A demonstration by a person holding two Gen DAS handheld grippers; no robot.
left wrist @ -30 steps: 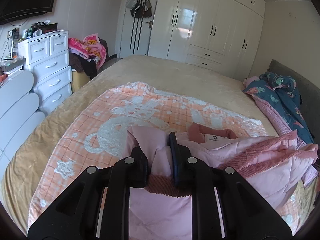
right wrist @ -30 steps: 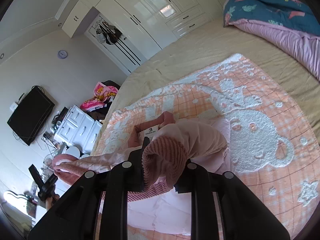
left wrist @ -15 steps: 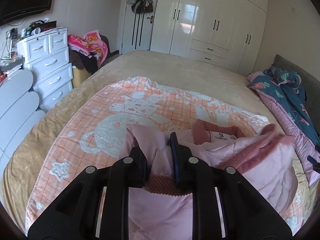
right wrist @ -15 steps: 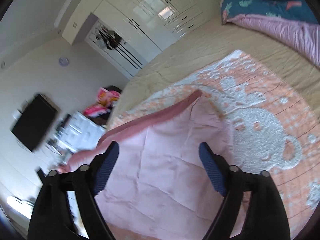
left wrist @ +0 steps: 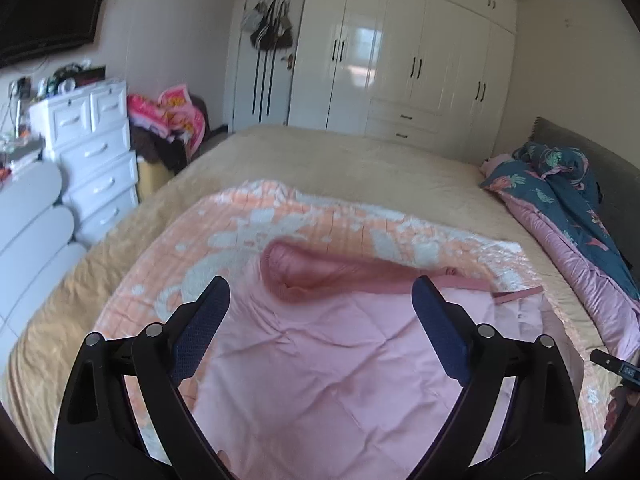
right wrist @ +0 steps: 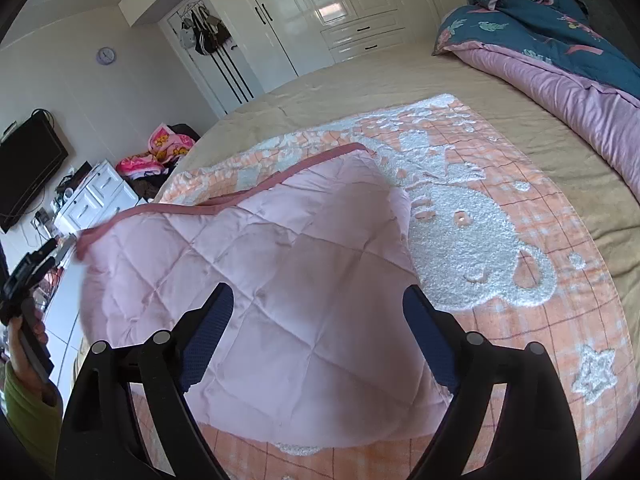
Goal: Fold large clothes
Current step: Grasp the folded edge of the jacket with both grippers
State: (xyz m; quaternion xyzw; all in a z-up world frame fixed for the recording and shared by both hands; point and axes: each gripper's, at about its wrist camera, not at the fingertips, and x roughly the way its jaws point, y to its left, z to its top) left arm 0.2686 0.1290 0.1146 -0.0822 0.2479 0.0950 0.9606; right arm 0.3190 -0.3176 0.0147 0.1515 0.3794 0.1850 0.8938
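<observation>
- We hold the left gripper (left wrist: 320, 316) low over the pink quilted garment (left wrist: 332, 364). Its jaws have just been opening and now stand wide apart, the garment lying beneath them with no pad pressing on it.
- We hold the right gripper (right wrist: 318, 314) likewise over the same garment (right wrist: 264, 280). Its jaws are spread wide, gripping nothing.
- The garment lies folded on the orange checked blanket (right wrist: 520, 320), its darker pink ribbed trim (left wrist: 360, 276) along the far edge.
- The blanket, with a white raised bear pattern, is spread on the tan bed cover (left wrist: 340, 164).
- A teal and lilac duvet (right wrist: 560, 52) lies bunched at the head end of the bed.
- Beyond the bed we see the white wardrobe (left wrist: 408, 52) and a white drawer unit (left wrist: 96, 152).
</observation>
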